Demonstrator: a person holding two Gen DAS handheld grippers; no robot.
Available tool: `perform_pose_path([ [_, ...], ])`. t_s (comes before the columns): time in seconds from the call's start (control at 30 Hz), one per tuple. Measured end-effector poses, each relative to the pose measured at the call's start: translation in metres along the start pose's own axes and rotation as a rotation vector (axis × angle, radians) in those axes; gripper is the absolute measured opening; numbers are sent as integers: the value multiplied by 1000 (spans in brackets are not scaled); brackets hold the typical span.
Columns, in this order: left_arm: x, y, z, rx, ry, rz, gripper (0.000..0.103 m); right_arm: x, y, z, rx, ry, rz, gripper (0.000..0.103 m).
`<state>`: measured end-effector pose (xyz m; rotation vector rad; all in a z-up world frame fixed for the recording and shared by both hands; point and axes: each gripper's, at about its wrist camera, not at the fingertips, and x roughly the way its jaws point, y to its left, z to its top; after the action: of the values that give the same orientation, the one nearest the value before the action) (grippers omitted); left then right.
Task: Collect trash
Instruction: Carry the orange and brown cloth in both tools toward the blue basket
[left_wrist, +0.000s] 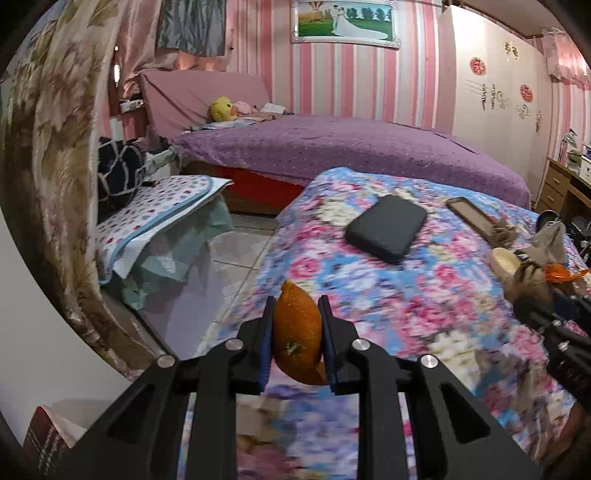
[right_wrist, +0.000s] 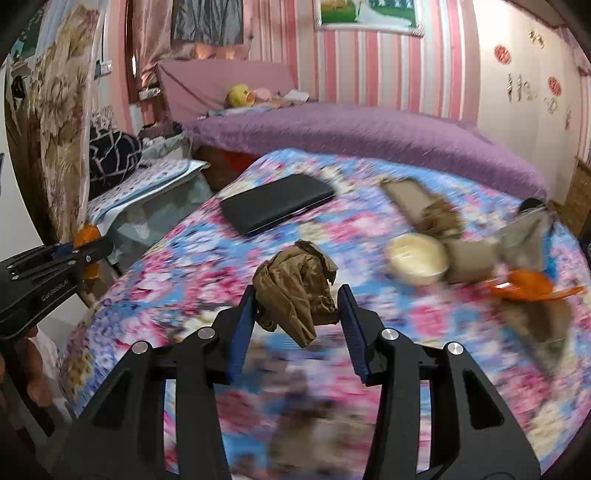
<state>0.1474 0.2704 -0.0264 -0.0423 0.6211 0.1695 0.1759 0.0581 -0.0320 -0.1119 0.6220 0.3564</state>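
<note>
The left tool (left_wrist: 296, 325) is clamped on a piece of orange peel (left_wrist: 296, 334), held above the near edge of the floral bedspread (left_wrist: 424, 295). The right tool (right_wrist: 297, 314) grips a crumpled brown paper wad (right_wrist: 295, 291) over the same bedspread. Further back lie a black power bank (right_wrist: 277, 208), a cream cup (right_wrist: 417, 258), more brown paper (right_wrist: 441, 218) and an orange scrap (right_wrist: 532, 282). Lettering on the left tool's side is too blurred to read

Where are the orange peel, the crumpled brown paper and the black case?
orange peel (left_wrist: 295, 332): left wrist view, its middle.
crumpled brown paper (right_wrist: 295, 288): right wrist view, its middle.
black case (left_wrist: 386, 227): left wrist view, top face.
</note>
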Motion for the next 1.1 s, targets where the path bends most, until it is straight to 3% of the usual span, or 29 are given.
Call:
perform_pose_path([
  [0.33,-27,-122,11,60,-32,-107,23,-66,-141,-22,30,-16,-99,45],
  [0.53,-35,-204,9,72,-6,-189,23,-111,-221,-42,89,-28,-164,45],
  [0.8,-45,-297,0,56,26,-262,23,-143,-286,-63,126,-41,-207,46],
  [1.1,-57,-372,-10,114,5,-307,23,-182,-378,-88,227,-30,-305,46],
])
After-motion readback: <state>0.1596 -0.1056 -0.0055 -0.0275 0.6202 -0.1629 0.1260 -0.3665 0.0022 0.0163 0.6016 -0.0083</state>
